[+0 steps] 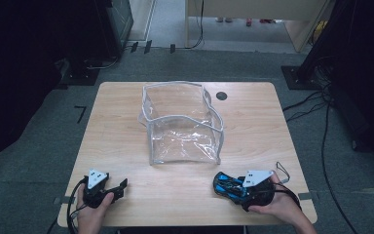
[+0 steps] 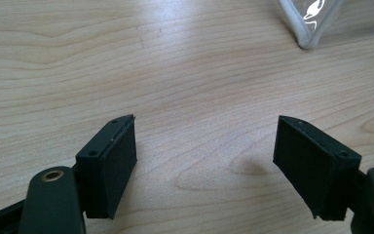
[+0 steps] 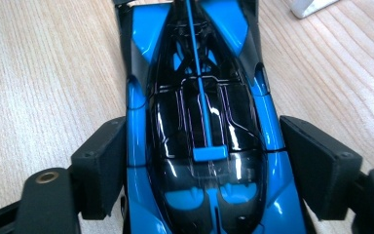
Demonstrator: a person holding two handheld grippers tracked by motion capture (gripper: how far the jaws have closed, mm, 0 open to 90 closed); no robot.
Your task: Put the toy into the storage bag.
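Tongs, left (image 2: 207,120): released, jaws wide apart over bare surface (image 1: 121,122), nothing between them; parked at the near left corner.
Tongs, right (image 3: 203,121): jaws flank the car (image 3: 199,73) at mid-body, pads at or just off its blue sides; whether they press cannot be told.
Car: blue and black toy racer, lying on the surface at the near right, nose pointing away from the hand and toward the left tongs.
Pouch (image 1: 182,126): clear plastic, white-edged, standing open-topped at mid-surface, well apart from both tongs.
Step in hand (judged): securing the car, probably for the pouch.
Grip advice: close squarely on the flat flanks, not the sloped glossy canopy, which could slip; keep the body level.
Lift advice: rise clear of the pouch rim before moving over it.
Left tongs, suggested use: steady the soft pouch wall, which may fold inward.
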